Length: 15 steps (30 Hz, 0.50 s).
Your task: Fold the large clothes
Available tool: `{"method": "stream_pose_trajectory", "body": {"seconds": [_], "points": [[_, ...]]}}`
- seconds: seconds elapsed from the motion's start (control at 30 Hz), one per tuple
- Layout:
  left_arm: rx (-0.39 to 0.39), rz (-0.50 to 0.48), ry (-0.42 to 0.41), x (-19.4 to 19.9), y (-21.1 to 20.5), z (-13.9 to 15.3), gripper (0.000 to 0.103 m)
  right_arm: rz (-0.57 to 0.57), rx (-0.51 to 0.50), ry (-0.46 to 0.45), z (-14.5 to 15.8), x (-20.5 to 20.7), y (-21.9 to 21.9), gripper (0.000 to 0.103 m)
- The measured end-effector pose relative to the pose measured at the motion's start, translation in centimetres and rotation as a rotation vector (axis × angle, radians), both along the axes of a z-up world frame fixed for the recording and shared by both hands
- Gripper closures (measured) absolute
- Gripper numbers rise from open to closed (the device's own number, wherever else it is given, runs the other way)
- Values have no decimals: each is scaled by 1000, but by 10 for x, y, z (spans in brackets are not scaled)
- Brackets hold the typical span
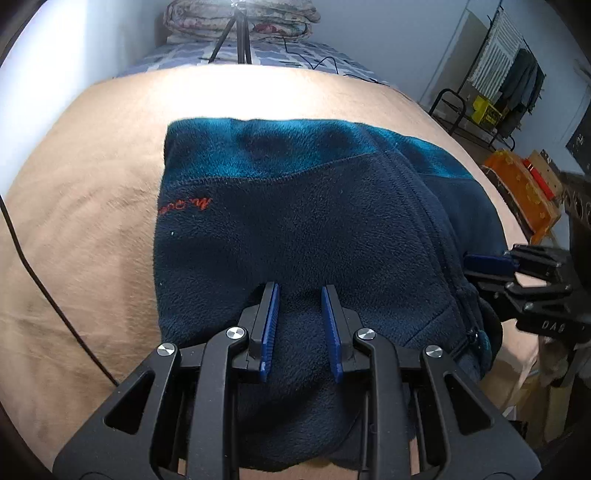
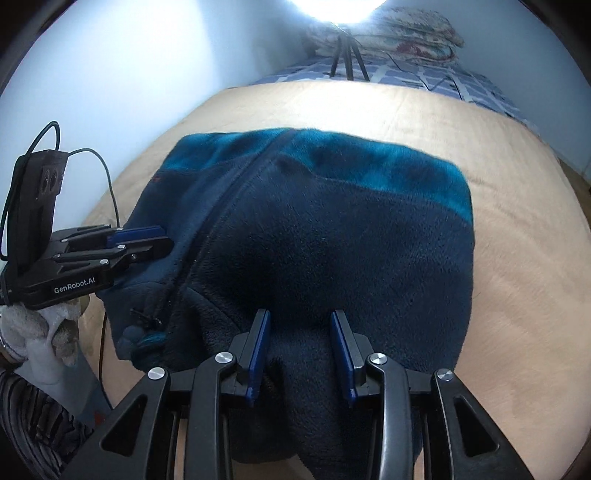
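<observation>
Left wrist view
- Garment: you had the dark navy fleece jacket with a teal upper band (image 1: 295, 221) lying on the tan plush bed cover (image 1: 81, 229), its near hem bunched up toward your left gripper.
- Left gripper (image 1: 300, 291): your blue-padded fingers (image 1: 270, 325) stood narrowly parted, with a fold of the fleece rising between them; the pads flanked the fold, but firm contact could not be confirmed.
- Logo: red embroidered lettering (image 1: 184, 207) sat near the jacket's left edge, appearing upside down from this camera.
- Zipper: the dark zipper line (image 1: 436, 236) ran down the jacket's right side.
- Right gripper (image 1: 487, 263): seen side-on at the jacket's right edge, near the zipper; the gap between its fingers could not be told here.
- Background: a black tripod (image 1: 236, 37) stood on the blue patterned sheet (image 1: 295, 55), in front of a folded floral quilt (image 1: 240, 14).

Right wrist view
- Right gripper (image 2: 300, 315): your fingers were narrowly parted around a raised ridge of the same fleece at its near hem.
- Garment: it was folded into a compact block on the tan cover, with the teal band farthest from you.
- Left gripper (image 2: 162, 238): side-on at the jacket's left edge, touching the fabric beside the zipper; its opening could not be told from here.
- Hand: a grey knit glove (image 2: 44, 332) showed beneath that gripper.
</observation>
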<state>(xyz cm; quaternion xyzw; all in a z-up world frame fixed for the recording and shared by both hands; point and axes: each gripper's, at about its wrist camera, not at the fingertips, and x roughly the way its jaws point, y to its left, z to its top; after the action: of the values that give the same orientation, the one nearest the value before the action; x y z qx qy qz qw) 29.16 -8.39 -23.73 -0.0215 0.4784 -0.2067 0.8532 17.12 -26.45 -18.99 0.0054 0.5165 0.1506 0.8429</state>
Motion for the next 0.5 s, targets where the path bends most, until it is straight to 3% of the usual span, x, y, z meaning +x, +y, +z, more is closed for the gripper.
{"method": "stream_pose_trajectory", "body": {"seconds": [0.17, 0.3, 0.33, 0.37, 0.43, 0.5], "points": [[-25, -16, 20, 6, 5, 1, 78, -13, -11, 1, -7, 2, 2, 69], [-126, 5, 60, 7, 34, 20, 77, -5, 25, -13, 17, -1, -5, 67], [-148, 25, 62, 5, 44, 26, 61, -17, 57, -30, 25, -6, -11, 56], [-181, 45, 65, 5, 56, 33, 36, -29, 76, -45, 29, -9, -16, 49], [-269, 75, 86, 5, 79, 41, 24, -68, 128, -100, 45, -20, -36, 29], [-357, 98, 133, 10, 100, 41, 24, -98, 156, -130, 54, -26, -53, 21]]}}
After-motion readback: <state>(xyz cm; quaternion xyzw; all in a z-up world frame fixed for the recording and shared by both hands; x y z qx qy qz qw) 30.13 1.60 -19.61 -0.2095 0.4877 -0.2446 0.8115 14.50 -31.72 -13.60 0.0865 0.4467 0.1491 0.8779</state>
